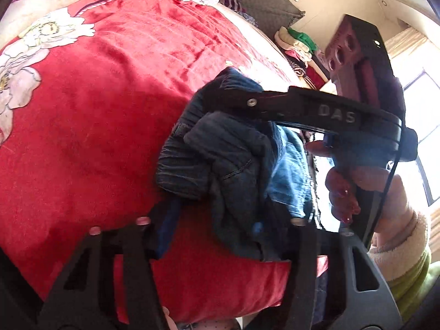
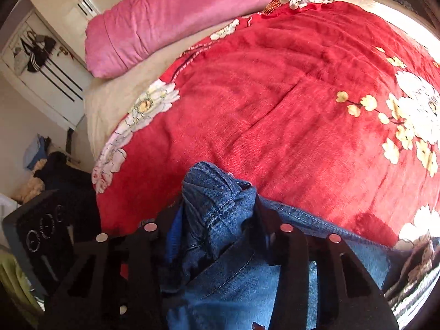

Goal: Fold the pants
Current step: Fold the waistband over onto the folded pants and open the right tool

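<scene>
1. Pants [image 2: 217, 214]: blue denim, bunched in a heap at the near edge of the bed, on the red floral blanket [image 2: 288, 104].
2. Right tongs [image 2: 217, 228]: clenched on a thick bunch of the denim; the cloth fills the gap between the 2 fingers and a seamed fold bulges out past the tips.
3. Left tongs [image 1: 220, 228]: grasping a darker fold of the pants [image 1: 233, 165]; the cloth is gathered between the fingers and drapes over them.
4. In the left wrist view the right tongs [image 1: 233, 101] reach in from the right, their tip buried in the top of the same heap; the right hand [image 1: 346, 189] grips the handle, with a fleecy cream sleeve [image 1: 398, 236] behind it.
5. Pink pillow [image 2: 192, 13] lies at the far end of the bed.
6. Folded clothes [image 1: 297, 44] are stacked beyond the bed's far right side.
</scene>
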`<state>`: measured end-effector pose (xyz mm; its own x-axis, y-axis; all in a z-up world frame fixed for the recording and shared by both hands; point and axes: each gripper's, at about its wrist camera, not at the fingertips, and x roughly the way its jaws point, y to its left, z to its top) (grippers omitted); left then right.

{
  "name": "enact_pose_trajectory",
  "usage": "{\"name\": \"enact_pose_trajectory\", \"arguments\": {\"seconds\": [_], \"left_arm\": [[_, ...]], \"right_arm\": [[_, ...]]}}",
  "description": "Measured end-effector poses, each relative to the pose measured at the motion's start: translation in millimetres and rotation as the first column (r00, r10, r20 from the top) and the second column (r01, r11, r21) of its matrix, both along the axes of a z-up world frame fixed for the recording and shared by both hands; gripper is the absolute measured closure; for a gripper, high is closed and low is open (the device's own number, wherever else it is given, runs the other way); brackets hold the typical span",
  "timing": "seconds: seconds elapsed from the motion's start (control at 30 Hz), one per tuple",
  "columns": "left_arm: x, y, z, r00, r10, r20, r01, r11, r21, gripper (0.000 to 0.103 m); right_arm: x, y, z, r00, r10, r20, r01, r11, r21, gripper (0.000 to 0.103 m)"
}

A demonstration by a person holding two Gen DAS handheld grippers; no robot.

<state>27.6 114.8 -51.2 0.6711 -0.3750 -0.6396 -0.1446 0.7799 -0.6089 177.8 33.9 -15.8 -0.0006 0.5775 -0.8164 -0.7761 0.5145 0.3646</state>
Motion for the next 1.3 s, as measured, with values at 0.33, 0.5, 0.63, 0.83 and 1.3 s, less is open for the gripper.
{"name": "enact_pose_trajectory", "arguments": {"seconds": [0.33, 0.5, 0.63, 0.83, 1.3], "left_arm": [[14, -48, 47, 0.991, -0.096, 0.093, 0.089, 0.993, 0.072, 0.077], [29, -89, 67, 0.976, -0.178, 0.122, 0.162, 0.978, 0.133, 0.077], [38, -126, 77, 0.961, -0.245, 0.126, 0.219, 0.956, 0.193, 0.077], [44, -175, 76, 0.938, -0.330, 0.106, 0.297, 0.923, 0.247, 0.067], [31, -230, 44, 0.883, -0.469, 0.021, 0.445, 0.850, 0.281, 0.049]], "right_arm": [[-2, -74, 52, 0.997, -0.073, 0.022, 0.068, 0.984, 0.167, 0.064], [5, -129, 64, 0.988, -0.154, 0.023, 0.145, 0.964, 0.223, 0.063], [9, -171, 66, 0.976, -0.219, 0.015, 0.208, 0.944, 0.256, 0.063], [10, -231, 58, 0.957, -0.290, -0.020, 0.283, 0.913, 0.294, 0.061], [4, -305, 42, 0.900, -0.434, -0.043, 0.425, 0.851, 0.309, 0.034]]}}
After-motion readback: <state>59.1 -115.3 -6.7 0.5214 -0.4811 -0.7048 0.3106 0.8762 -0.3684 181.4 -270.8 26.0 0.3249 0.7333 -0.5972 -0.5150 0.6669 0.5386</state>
